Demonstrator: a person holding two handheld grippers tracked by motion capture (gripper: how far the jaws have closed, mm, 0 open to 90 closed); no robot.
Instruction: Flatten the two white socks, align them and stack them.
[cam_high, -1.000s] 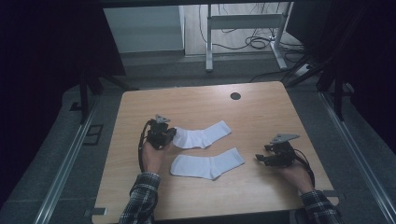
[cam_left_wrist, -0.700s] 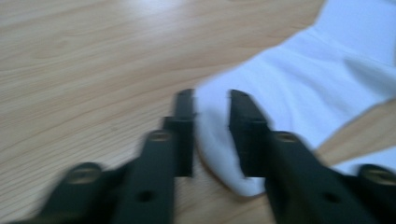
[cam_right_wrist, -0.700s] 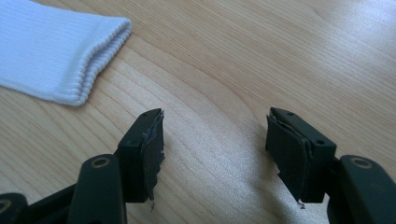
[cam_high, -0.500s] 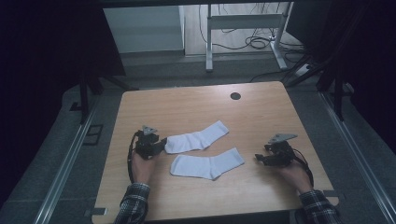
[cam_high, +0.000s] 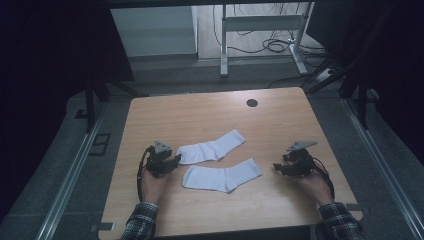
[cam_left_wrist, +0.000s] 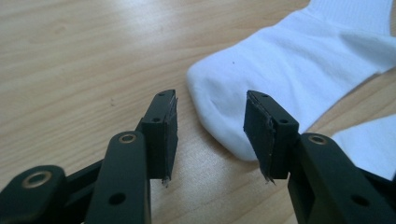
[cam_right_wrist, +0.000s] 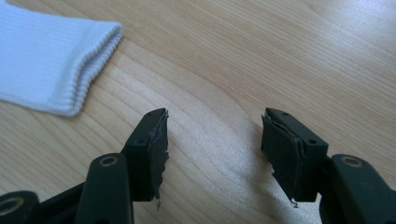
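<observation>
In the high view, two white ribbed cotton socks lie flat near the middle of the light wooden worktop (cam_high: 210, 107). The upper white sock (cam_high: 211, 148) runs from the centre left of the frame up toward the right; the lower white sock (cam_high: 222, 176) lies just below it, its cuff pointing right. The two appear close together but apart.

The left gripper (cam_high: 174, 161) sits at the lower left of the frame, just beside the toe end of the upper sock. In the left gripper view its fingers (cam_left_wrist: 164, 127) are spread wide, and the rounded toe of the upper sock (cam_left_wrist: 299, 65) lies on the wood between and just beyond them, touching neither. A corner of the lower sock (cam_left_wrist: 369, 144) shows at the right edge of the frame.

The right gripper (cam_high: 278, 167) rests at the lower right, near the cuff of the lower sock but apart from it. In the right gripper view its fingers (cam_right_wrist: 152, 149) are also spread, with bare wood between them; the ribbed cuff (cam_right_wrist: 51, 65) lies in the upper left of the frame.
</observation>
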